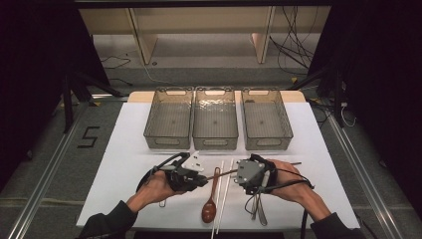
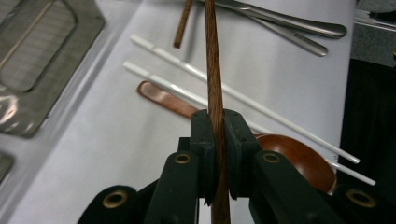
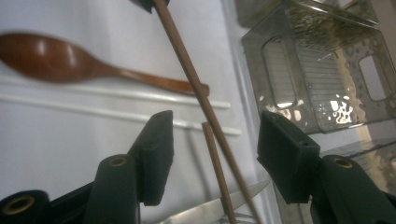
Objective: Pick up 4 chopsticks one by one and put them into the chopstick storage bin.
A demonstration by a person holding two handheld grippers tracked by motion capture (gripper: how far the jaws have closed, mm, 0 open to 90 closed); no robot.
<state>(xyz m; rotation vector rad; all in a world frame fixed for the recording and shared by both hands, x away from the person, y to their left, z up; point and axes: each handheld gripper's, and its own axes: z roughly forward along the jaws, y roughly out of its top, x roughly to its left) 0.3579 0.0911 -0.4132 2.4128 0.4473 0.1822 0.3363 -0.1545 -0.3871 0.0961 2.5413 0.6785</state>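
In the high view, a brown wooden chopstick (image 1: 225, 173) is held by the left gripper (image 1: 201, 180) above the white table (image 1: 124, 149), its free end reaching toward the right gripper (image 1: 238, 175); this looks like a handover or a joint lift. Three empty bins (image 1: 215, 119) stand in a row beyond, probably for sorting the cutlery. A "5" (image 1: 88, 136) is marked on the floor.

In the left gripper view, the jaws are clamped tight on the chopstick (image 2: 215, 93), gripped near one end so that the shaft projects forward. A wooden spoon (image 2: 299, 158) and white chopsticks (image 2: 243, 100) lie beneath.

In the right gripper view, the jaws stand apart, with the held chopstick (image 3: 196, 88) passing between them untouched. A second brown chopstick (image 3: 217, 172) lies below.
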